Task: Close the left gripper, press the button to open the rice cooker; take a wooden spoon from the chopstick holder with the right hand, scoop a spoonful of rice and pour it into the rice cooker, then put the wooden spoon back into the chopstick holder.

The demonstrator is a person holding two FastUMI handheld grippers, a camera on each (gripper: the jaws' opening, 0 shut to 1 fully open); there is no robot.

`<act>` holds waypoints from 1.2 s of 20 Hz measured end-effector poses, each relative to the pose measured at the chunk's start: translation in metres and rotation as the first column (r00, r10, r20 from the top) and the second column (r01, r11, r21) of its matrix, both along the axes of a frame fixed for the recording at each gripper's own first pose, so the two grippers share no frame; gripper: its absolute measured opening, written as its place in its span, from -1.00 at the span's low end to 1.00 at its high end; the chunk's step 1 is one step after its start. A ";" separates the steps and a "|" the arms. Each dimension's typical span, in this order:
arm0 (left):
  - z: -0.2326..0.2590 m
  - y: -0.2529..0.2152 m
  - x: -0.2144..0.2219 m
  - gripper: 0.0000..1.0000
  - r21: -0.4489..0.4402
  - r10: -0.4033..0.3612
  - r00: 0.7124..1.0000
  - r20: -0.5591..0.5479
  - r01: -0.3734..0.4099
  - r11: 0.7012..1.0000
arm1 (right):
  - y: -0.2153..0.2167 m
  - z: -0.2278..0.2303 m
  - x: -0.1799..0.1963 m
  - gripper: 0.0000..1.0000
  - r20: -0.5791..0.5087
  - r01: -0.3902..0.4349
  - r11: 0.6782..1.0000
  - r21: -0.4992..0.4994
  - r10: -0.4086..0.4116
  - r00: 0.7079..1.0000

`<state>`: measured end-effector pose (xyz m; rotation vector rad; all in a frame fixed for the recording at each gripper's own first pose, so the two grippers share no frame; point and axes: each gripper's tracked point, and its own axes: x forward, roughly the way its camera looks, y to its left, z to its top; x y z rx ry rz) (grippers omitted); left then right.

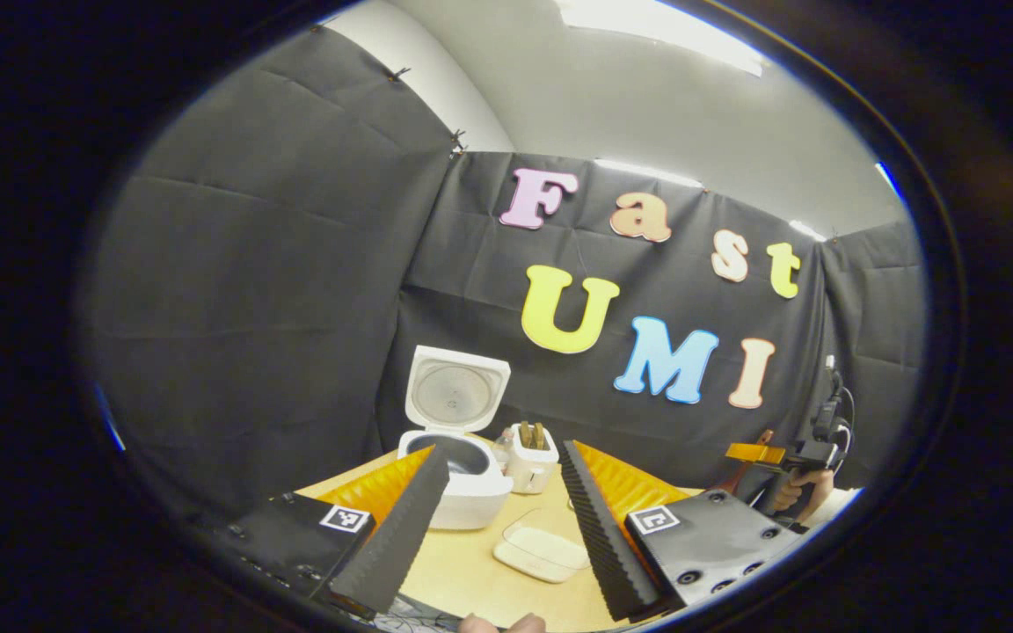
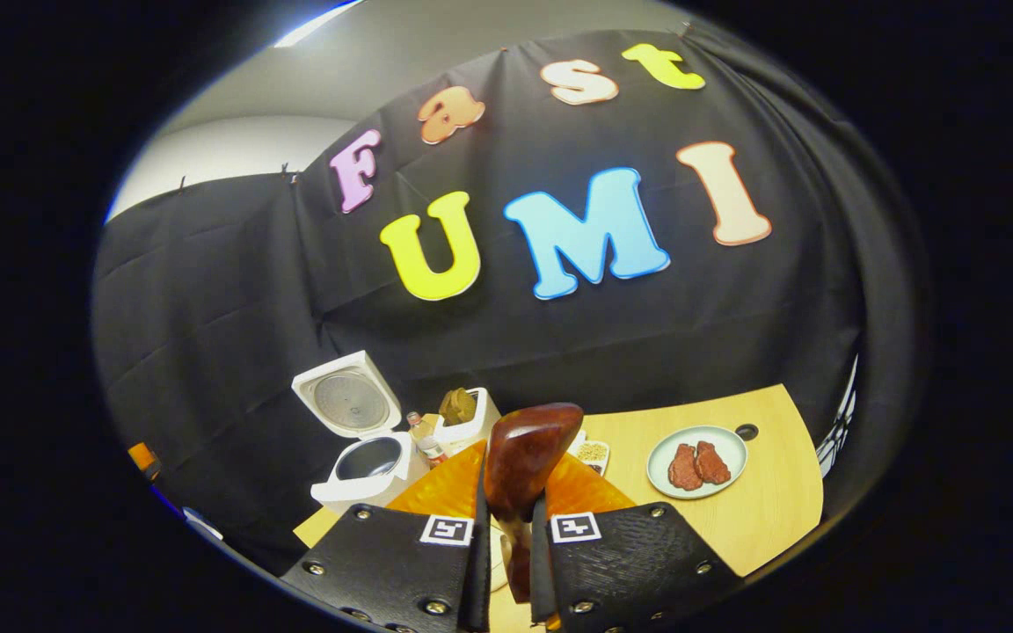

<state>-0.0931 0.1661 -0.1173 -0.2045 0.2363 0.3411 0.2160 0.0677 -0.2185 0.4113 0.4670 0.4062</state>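
Observation:
The white rice cooker (image 1: 462,492) stands with its lid (image 1: 455,391) raised and its dark inner pot showing. My left gripper (image 1: 502,457) is open, short of the cooker, with nothing between its fingers. The white chopstick holder (image 1: 531,462) with wooden utensils stands just right of the cooker. In the right gripper view, my right gripper (image 2: 513,527) is shut on the handle of a glossy brown wooden spoon (image 2: 528,457), its bowl upright above the fingers. Beyond it are the open cooker (image 2: 366,470) and the holder (image 2: 467,418). Far right in the left gripper view, a hand holds the right gripper (image 1: 779,457).
A shallow white dish (image 1: 542,554) lies on the wooden table (image 1: 471,589) near my left fingers. In the right gripper view, a small dish of grains (image 2: 593,453), a plate with red meat pieces (image 2: 698,462) and a small bottle (image 2: 427,448) sit on the table (image 2: 770,519).

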 end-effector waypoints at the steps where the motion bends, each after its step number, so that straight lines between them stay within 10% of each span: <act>1: -0.001 -0.008 0.005 0.70 0.012 0.017 1.000 -0.014 -0.017 1.000 | -0.010 -0.013 0.009 -0.64 -0.025 0.004 1.000 0.020 -0.004 1.000; 11: -0.038 -0.084 0.039 0.82 0.041 0.098 0.975 -0.201 -0.092 0.995 | -0.052 -0.167 0.087 -0.64 -0.234 0.056 0.996 0.066 -0.039 0.972; 22: -0.046 -0.095 0.030 0.70 0.127 0.154 0.953 -0.259 -0.124 0.984 | -0.026 -0.252 0.082 -0.64 -0.365 0.013 1.000 -0.012 -0.017 0.931; 24: -0.047 -0.091 0.025 0.93 0.109 0.171 0.951 -0.256 -0.147 0.983 | -0.026 -0.256 0.080 -0.63 -0.383 0.026 1.000 -0.014 -0.030 0.923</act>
